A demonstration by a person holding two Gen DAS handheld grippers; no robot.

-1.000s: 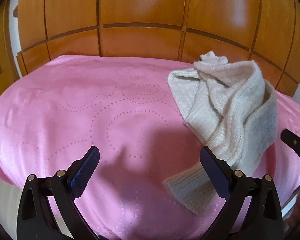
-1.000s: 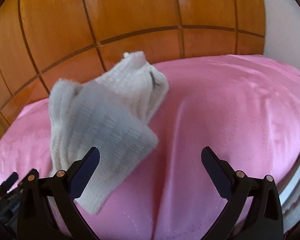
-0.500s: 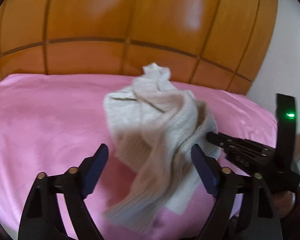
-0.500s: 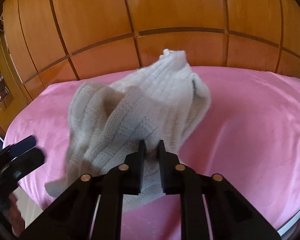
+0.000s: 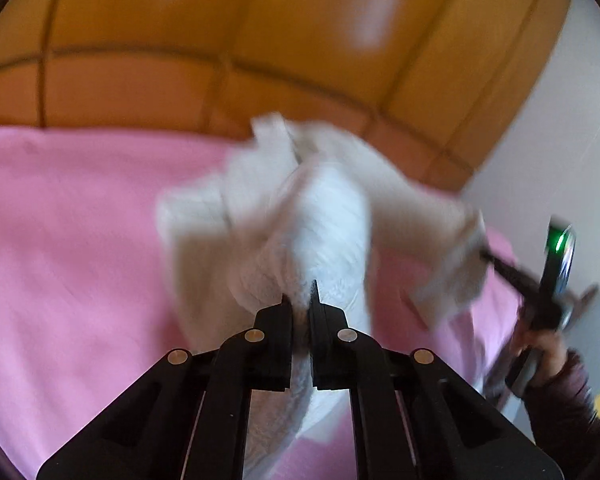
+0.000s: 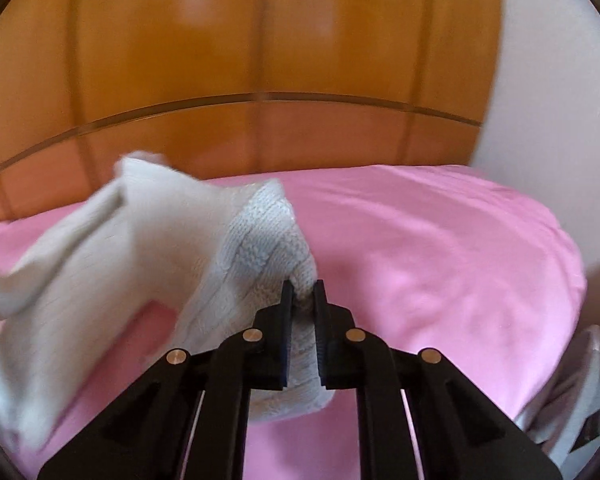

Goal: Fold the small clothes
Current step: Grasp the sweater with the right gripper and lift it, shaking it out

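Spreading across the lower half of both wrist views: a bed under a smooth pink dotted bedspread (image 6: 440, 240), backed by an orange-brown wooden panelled headboard (image 6: 260, 60). Lifted partly off that spread, a small cream-white knitted garment (image 5: 324, 224), bunched and blurred, strung between the two tools. Long axis running roughly from one grip to the other, across the bed, with loose ends drooping toward the spread. Left gripper (image 5: 301, 304) just closed, jaws pinched on a ribbed fold directly ahead of its tips, cloth bulging forward and trailing down between the black fingers. Right gripper (image 6: 302, 292) likewise clamped shut on a knitted edge, the rest of the garment fanning away to its left. Seen from the left wrist, the right gripper and the hand in a dark sleeve (image 5: 560, 392) near the right border. Neither grip nearer than the other, both already on the cloth; next move judged to hinge on drawing the grips apart to flatten the knit before any fold.
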